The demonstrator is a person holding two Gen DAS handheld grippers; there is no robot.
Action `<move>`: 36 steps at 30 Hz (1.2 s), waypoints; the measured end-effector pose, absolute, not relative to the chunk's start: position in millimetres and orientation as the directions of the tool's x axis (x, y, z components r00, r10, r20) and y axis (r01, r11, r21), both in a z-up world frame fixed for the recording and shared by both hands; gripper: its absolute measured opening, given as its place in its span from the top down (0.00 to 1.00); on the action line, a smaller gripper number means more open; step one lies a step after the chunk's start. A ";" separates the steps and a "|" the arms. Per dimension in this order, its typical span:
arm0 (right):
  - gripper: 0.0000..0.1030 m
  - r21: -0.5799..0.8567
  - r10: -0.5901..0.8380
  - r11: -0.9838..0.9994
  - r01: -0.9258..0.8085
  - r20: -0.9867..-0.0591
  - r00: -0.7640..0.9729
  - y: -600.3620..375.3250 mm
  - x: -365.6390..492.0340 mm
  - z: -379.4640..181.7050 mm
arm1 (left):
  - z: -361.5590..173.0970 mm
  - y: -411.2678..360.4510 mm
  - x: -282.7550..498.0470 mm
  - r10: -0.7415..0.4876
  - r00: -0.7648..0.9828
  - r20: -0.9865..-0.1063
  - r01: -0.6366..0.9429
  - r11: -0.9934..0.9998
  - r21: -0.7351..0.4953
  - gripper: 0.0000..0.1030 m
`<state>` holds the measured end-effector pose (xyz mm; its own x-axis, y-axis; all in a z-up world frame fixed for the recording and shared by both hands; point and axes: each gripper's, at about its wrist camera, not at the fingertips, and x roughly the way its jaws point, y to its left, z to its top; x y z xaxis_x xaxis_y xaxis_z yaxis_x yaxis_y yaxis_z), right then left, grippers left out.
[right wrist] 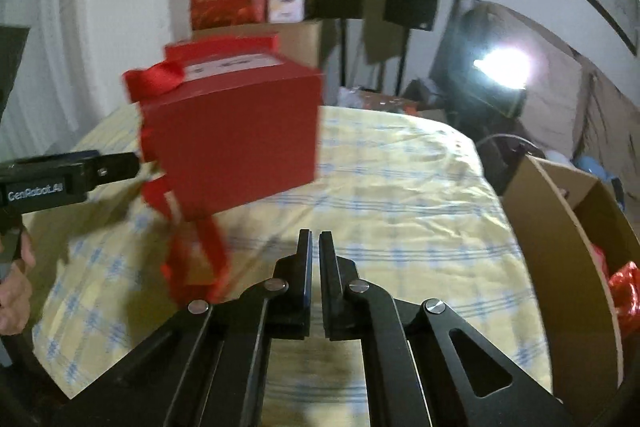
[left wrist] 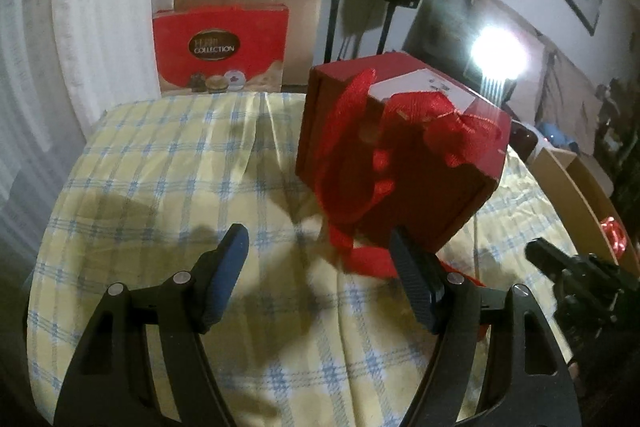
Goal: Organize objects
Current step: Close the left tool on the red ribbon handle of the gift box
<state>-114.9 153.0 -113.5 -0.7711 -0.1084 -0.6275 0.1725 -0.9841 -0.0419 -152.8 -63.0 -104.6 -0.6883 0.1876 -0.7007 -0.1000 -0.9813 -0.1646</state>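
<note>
On the checked-cloth desk [right wrist: 400,187] red gift box [right wrist: 236,135] tilts, likely light stiff card with slippery ribbon [left wrist: 352,147]; grip side walls; left gripper [left wrist: 316,259] fingers spread beside it, right gripper [right wrist: 315,259] fingers pressed together, empty.

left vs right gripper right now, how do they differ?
The left gripper stands open, its blue-padded fingers wide apart; the right gripper is shut, fingers nearly touching with nothing between them. The left gripper sits close to the red gift box, one finger beside its ribbon; the right gripper points at bare checked cloth. Both are black and angled down at the table.
</note>
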 end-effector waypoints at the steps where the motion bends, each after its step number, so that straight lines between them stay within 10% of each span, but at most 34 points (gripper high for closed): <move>1: 0.98 -0.013 -0.117 -0.987 0.161 -0.632 -0.766 162.1 -116.6 -113.7 | -104.1 -61.6 -153.3 0.183 -0.692 -0.699 -0.102 -0.983 -0.156 0.32; 8: 0.94 0.094 -0.184 -0.982 0.162 -0.648 -0.739 179.3 -111.0 -119.7 | -101.8 -50.8 -163.6 0.125 -0.753 -0.646 -0.106 -0.992 -0.068 0.37; 14: 0.94 0.115 -0.216 -0.976 0.185 -0.632 -0.745 172.0 -107.2 -116.0 | -104.5 -54.5 -160.5 0.124 -0.767 -0.630 -0.078 -0.992 -0.100 1.00; 23: 0.89 0.130 -0.230 -0.973 0.191 -0.627 -0.745 167.8 -103.0 -117.5 | -65.7 -80.2 -132.2 0.105 -0.878 -0.467 -0.049 -0.990 -0.130 1.00; 27: 0.85 0.134 -0.232 -0.973 0.190 -0.622 -0.747 167.8 -102.1 -116.9 | -81.8 -66.5 -149.1 0.195 -0.750 -0.632 -0.179 -0.980 -0.090 0.96; 32: 0.81 0.133 -0.232 -0.973 0.191 -0.627 -0.744 167.5 -101.3 -118.1 | -106.5 -50.4 -146.2 0.204 -0.728 -0.654 -0.234 -0.971 -0.043 0.63; 36: 0.81 0.133 -0.233 -0.972 0.193 -0.634 -0.737 166.0 -102.0 -119.4 | -112.7 -39.8 -152.2 0.228 -0.681 -0.695 -0.284 -0.958 -0.036 0.62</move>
<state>-102.0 166.0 -119.4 -0.7370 -0.2329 -0.6345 0.1926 -0.9722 0.1331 -152.2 -39.8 -112.7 -0.6814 0.2283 -0.6954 -0.2842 -0.9581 -0.0361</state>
